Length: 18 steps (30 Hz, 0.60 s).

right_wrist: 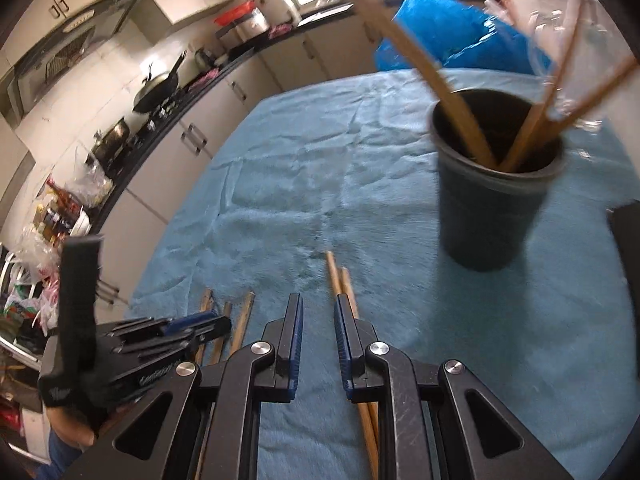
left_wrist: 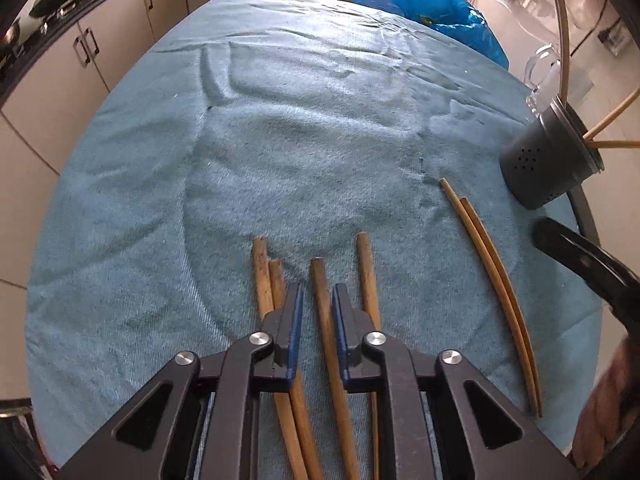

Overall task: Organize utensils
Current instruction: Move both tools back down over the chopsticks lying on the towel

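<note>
Teal towelling cloth [left_wrist: 280, 140] spread flat beneath both tools, wrinkled toward the far edge.

Left gripper [left_wrist: 317, 286]: pointed steeply down at the cloth, jaws narrow but not closed. Between the blue pads, one dark wooden chopstick [left_wrist: 322, 300], lying lengthwise along the gap, close to the right-hand pad, with a sliver of cloth showing at the left-hand pad; no squeeze visible from both sides. Just left of the jaws, two more brown chopsticks [left_wrist: 266, 280] side by side, running under the left finger. Just right of the jaws, a single brown chopstick [left_wrist: 366, 272] passing under the right finger. Well to the right of the jaws, a paler pair [left_wrist: 488, 256] lying together, touching along their length. Beyond that pair, far right, a dark grey perforated holder [left_wrist: 548, 164] standing on the cloth, several chopsticks [left_wrist: 612, 112] leaning out of it.

Right gripper [right_wrist: 319, 296]: tilted down over the cloth, jaws at a narrow gap, nothing between the pads. Paler pair just right of the gap, tips ahead of the right finger, shafts slipping beneath it. Holder ahead and to the right of the jaws, upright, somewhat blurred. Left gripper low at the left of these jaws, over the brown chopsticks.

Behind the table's far edge, a blue plastic bag [left_wrist: 432, 0].
</note>
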Tool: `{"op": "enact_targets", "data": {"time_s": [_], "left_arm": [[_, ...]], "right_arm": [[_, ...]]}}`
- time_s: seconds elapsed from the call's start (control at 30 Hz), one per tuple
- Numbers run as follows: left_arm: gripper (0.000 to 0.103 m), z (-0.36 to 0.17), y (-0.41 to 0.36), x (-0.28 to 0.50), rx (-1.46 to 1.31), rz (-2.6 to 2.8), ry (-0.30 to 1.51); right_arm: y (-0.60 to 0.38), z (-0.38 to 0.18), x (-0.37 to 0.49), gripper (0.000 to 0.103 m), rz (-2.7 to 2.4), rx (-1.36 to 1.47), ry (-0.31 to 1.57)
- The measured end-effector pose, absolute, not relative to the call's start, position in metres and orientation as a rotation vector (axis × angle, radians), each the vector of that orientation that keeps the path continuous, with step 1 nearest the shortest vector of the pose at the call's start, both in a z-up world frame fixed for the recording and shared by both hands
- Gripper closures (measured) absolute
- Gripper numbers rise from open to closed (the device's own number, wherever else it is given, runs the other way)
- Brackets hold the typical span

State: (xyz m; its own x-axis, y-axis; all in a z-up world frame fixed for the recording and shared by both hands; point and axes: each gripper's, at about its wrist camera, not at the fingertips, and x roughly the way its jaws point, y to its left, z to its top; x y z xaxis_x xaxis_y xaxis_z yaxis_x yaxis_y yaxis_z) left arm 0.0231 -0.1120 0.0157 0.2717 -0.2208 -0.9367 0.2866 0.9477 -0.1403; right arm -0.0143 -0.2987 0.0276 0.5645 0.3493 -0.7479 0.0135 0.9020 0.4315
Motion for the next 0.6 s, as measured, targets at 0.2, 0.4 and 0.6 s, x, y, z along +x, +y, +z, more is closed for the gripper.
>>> {"op": "enact_targets", "data": {"time_s": [0.2,0.4,0.6], "left_arm": [[0.090,0.014,-0.106,0.024,0.028,-0.359,1.259],[0.090,0.014,-0.107,0.023,0.040,-0.363,1.252],[0.090,0.015,-0.107,0.024,0.046,-0.364,1.254]], "right_arm": [[-0.289,0.008,0.020,0.086,0.192,0.400,1.045],[-0.291,-0.004,0.031,0.088,0.095,0.296,1.087],[-0.285,-0.007,0.035,0.090,0.109,0.247,1.112]]}}
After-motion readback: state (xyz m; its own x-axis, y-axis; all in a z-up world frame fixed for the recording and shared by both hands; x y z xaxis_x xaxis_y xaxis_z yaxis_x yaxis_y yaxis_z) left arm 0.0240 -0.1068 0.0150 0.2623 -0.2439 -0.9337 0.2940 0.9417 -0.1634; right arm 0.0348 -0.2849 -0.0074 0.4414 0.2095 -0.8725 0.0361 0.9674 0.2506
